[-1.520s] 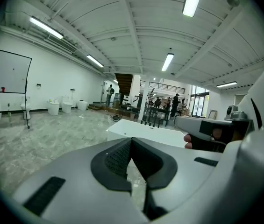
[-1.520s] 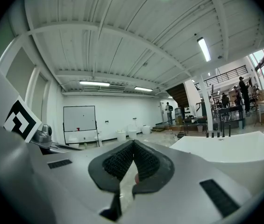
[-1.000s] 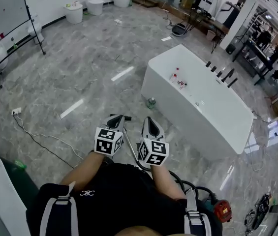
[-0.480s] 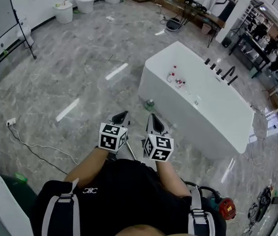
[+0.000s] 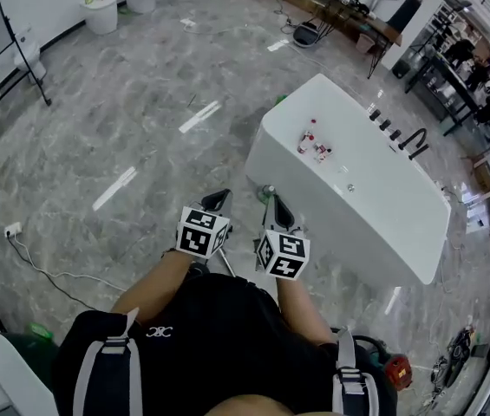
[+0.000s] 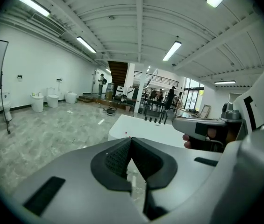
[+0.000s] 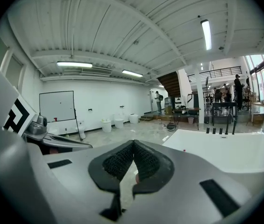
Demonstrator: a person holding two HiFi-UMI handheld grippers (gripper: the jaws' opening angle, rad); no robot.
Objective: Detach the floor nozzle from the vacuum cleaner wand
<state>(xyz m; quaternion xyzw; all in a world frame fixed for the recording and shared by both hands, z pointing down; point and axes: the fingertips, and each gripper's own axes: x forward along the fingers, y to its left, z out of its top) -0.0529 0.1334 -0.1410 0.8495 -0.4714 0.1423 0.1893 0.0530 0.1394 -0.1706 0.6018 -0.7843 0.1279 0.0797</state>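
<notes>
In the head view both grippers are held out side by side in front of the person's chest, over the marble floor. My left gripper (image 5: 218,198) is shut with nothing in it, as its own view shows (image 6: 131,140). My right gripper (image 5: 277,204) is shut and empty too (image 7: 133,143), close to the white bathtub (image 5: 375,224). A thin pale vacuum wand (image 5: 225,263) shows between the two hands, low by the body. The vacuum's red and black body (image 5: 394,371) and dark hose (image 5: 356,336) lie behind at the lower right. I cannot see the floor nozzle.
A green bottle (image 5: 267,191) stands on the floor at the tub's near corner. Small bottles (image 5: 310,137) and black taps (image 5: 398,133) sit on the tub. A cable (image 5: 49,271) trails at the left. A whiteboard stand (image 5: 6,50) and toilets (image 5: 101,11) are further off.
The person has walked forward, so the bathtub and the green bottle are nearer to both grippers. The grippers stay side by side and shut.
</notes>
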